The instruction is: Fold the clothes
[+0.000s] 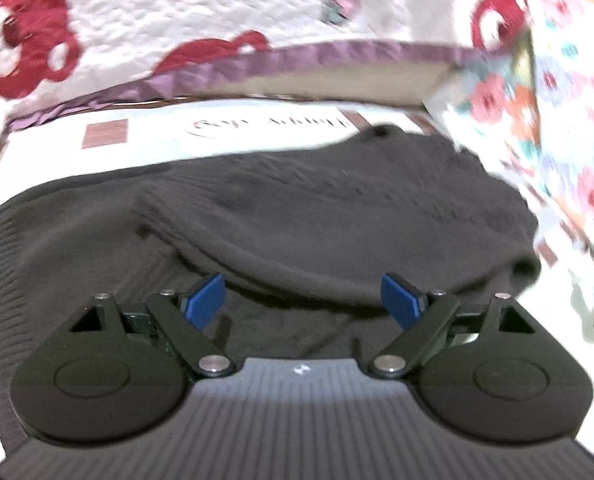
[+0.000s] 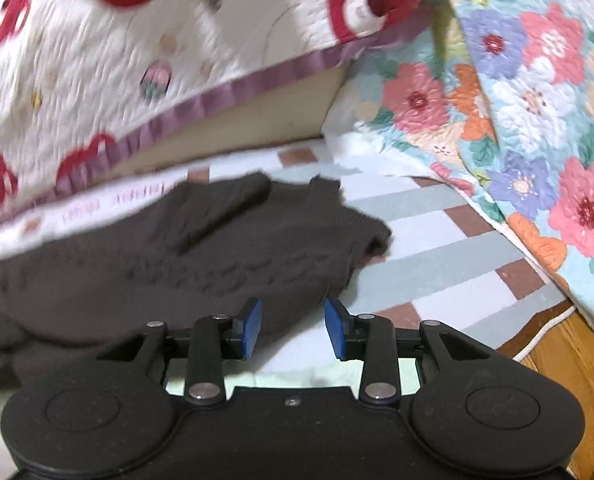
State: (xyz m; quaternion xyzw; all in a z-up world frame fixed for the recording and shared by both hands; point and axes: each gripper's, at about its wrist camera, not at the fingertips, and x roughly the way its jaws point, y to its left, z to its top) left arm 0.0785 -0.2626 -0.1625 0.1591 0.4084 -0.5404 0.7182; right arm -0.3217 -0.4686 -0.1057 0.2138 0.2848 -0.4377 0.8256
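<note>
Knitwear, a dark sweater (image 1: 297, 220), lay partly doubled over on the checked bed sheet (image 2: 437, 240). Jaws of both the left gripper (image 1: 303, 300) and right gripper (image 2: 293, 328) were spread, empty. Thick folds could be dragged askew if only one layer were pinched.

Matt knit sweater (image 1: 297, 216), quilted cloth blanket (image 2: 537, 100), wood floor (image 2: 569, 368).

Left gripper (image 1: 303, 300) hangs low and level, jaws spread wide, blue pads (image 1: 203, 302) at ten and two o'clock of its body, nothing pinched between them. Right gripper (image 2: 293, 328) sits low too, tipped slightly (its view is tilted), jaws parted but much narrower than the left's, pads (image 2: 252, 326) facing each other near twelve o'clock, gap empty.
</note>
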